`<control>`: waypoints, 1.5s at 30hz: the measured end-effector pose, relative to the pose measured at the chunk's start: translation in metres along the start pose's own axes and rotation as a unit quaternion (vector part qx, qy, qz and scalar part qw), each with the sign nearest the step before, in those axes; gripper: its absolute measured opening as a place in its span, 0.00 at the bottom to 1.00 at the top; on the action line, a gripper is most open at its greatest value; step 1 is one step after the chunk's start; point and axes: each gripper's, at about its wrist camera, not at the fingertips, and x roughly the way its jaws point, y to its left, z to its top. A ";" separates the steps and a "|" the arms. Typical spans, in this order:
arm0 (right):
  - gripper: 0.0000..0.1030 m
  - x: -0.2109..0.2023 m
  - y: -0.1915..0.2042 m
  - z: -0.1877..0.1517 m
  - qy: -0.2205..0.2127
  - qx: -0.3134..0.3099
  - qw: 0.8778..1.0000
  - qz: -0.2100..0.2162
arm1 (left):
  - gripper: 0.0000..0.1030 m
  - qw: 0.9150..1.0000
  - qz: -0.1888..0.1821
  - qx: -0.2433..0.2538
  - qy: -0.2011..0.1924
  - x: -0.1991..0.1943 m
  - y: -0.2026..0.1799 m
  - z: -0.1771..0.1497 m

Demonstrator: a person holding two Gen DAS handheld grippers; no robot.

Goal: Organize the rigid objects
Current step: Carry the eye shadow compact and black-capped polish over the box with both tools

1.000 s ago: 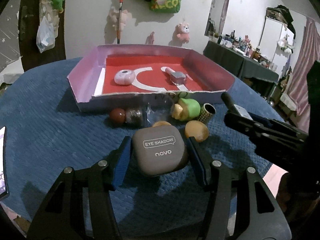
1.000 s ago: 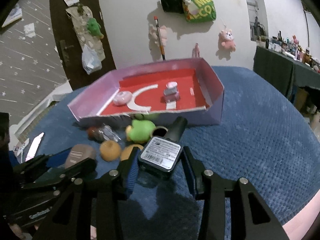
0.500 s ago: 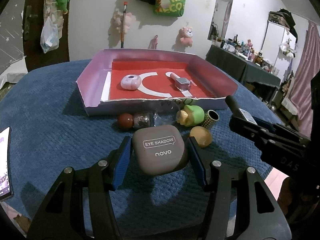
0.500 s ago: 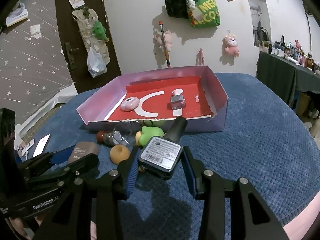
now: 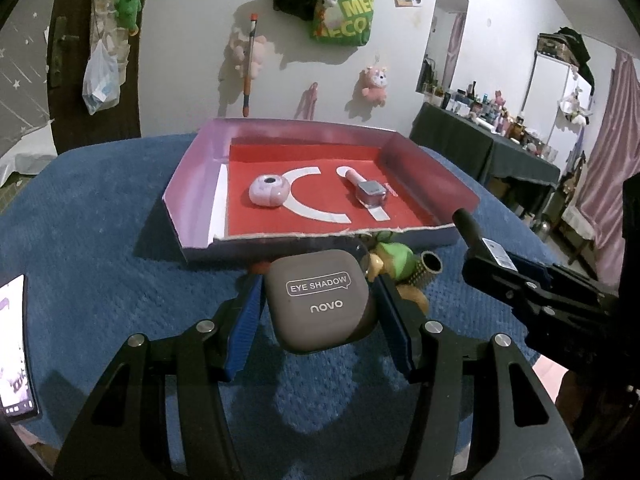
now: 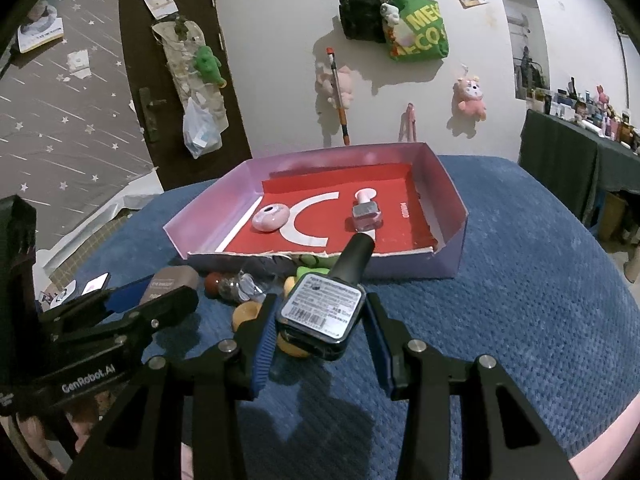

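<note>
My left gripper (image 5: 318, 300) is shut on a taupe eye shadow case (image 5: 320, 300) and holds it above the blue cloth, just in front of the tray. My right gripper (image 6: 320, 316) is shut on a dark nail polish bottle (image 6: 324, 312) with a black cap, also lifted. The pink-walled tray (image 5: 192, 216) with a red floor holds a pink round compact (image 5: 269, 195) and a pink nail polish bottle (image 5: 370, 194). The tray (image 6: 452, 216) shows in the right wrist view too, with the left gripper (image 6: 160, 300) at the left.
Loose items lie by the tray's front wall: a green toy (image 5: 394, 258), a studded cylinder (image 5: 428, 268), a red ball (image 6: 212, 282), a clear wrapped piece (image 6: 240, 286), orange round pieces (image 6: 246, 314). A phone (image 5: 14, 344) lies at the far left. The right gripper (image 5: 520, 280) is at right.
Both grippers have risen and moved closer to the tray with their objects still held. The loose items now sit lower and partly hidden behind the eye shadow case.
</note>
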 end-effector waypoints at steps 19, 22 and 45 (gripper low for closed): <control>0.44 0.013 -0.001 0.043 0.004 -0.021 0.999 0.039 | 0.52 1.000 -0.018 0.009 0.013 0.023 0.013 0.048; 0.44 0.019 -0.003 0.049 0.012 -0.021 0.999 0.047 | 0.52 1.000 -0.023 0.007 0.018 0.029 0.014 0.056; 0.44 0.105 -0.019 0.076 0.116 -0.023 0.990 0.081 | 0.52 0.993 -0.025 -0.018 0.115 0.113 0.030 0.072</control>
